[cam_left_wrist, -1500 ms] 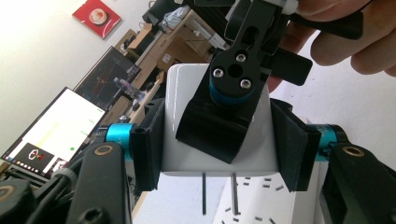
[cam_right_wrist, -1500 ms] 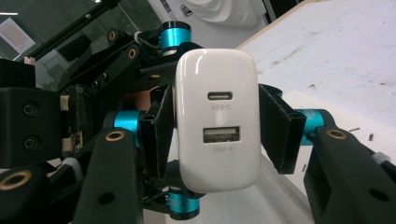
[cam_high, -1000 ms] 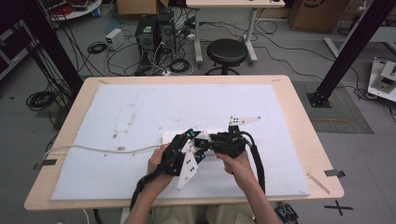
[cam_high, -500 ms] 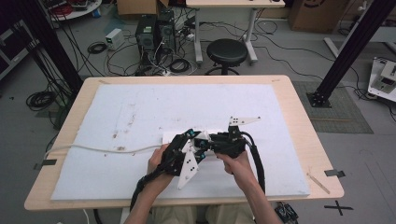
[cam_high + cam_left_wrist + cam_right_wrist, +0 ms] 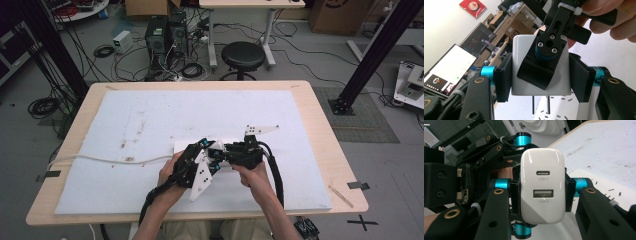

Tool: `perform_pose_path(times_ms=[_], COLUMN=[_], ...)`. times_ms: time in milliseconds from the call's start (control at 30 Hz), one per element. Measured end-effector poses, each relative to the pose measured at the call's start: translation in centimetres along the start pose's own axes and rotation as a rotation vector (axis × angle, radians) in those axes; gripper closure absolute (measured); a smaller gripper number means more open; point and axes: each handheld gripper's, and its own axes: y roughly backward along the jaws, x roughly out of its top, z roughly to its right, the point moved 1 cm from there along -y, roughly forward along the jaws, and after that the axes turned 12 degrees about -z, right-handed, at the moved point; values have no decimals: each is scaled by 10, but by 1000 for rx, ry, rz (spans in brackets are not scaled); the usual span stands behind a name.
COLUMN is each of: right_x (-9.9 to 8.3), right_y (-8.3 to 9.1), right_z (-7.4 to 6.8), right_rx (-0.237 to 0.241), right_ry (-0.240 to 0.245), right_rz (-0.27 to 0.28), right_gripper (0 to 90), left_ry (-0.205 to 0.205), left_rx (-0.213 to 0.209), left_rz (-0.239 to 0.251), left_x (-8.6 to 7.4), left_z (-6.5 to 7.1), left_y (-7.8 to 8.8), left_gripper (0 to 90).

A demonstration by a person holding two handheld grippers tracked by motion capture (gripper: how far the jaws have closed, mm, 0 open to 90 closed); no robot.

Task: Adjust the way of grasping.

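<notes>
High view: both tongs, left (image 5: 202,150) and right (image 5: 220,152), meet low over the tabletop (image 5: 320,125), unmoved since a second ago
Left gripper view: white charger (image 5: 524,62) clamped between pads
Right gripper view: charger clamped too, ports facing camera; handover pending

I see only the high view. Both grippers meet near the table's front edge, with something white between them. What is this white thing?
Observer: A white plastic wall charger; the right gripper view shows its face, with a USB-C port above a USB-A port.
Operator: Does the right gripper really hold it?
Observer: Yes. The right gripper has its black pads pressed on the charger's two long sides.
Operator: And the left gripper?
Observer: The left gripper clamps it too, in the left gripper view, with two metal prongs pointing toward that camera.
Operator: Is anything under it?
Observer: A white sheet printed with small dark dashes lies below.
</notes>
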Motion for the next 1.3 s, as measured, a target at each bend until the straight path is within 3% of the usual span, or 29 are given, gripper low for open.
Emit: perform_pose_path(times_ms=[233, 533, 800, 1300], right_x=[0, -1, -2, -3], right_y=[1, 1, 3, 9], right_z=[1, 2, 3, 5], right_rx=[-9, -20, -35, -80], right_ry=[-1, -6, -9, -8], right_rz=[4, -2, 6, 19], right_gripper=[630, 630, 630, 630], left_ry=[9, 56, 71, 159], left_rx=[11, -36, -52, -96], left_rz=[-13, -13, -5, 13], left_x=[-1, -5, -4, -8], left_z=[-2, -3, -7, -17], left_y=[-1, -2, 1, 14], left_gripper=[338, 208, 203, 203])
